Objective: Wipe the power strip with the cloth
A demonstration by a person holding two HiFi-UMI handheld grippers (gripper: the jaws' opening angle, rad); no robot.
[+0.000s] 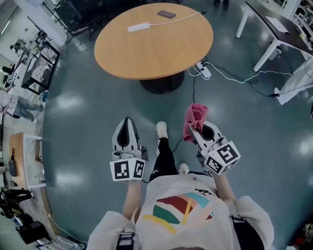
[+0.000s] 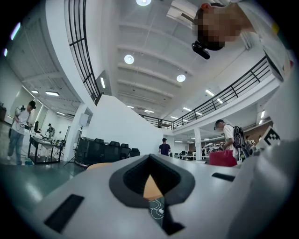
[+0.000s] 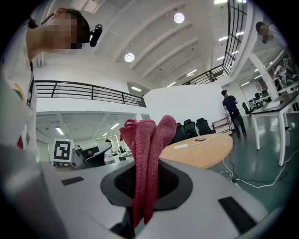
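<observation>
my right gripper is clamped on the pink cloth, which sticks up from between its jaws. my left gripper has its jaws pressed together with nothing in them. i see both over the floor, well apart from the round table. the white power strip lies near the table's far edge, beside a dark phone.

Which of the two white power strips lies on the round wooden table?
The slim white power strip at the round wooden table's far edge, near a dark phone. The other white power strip lies on the floor beside the table's base.
</observation>
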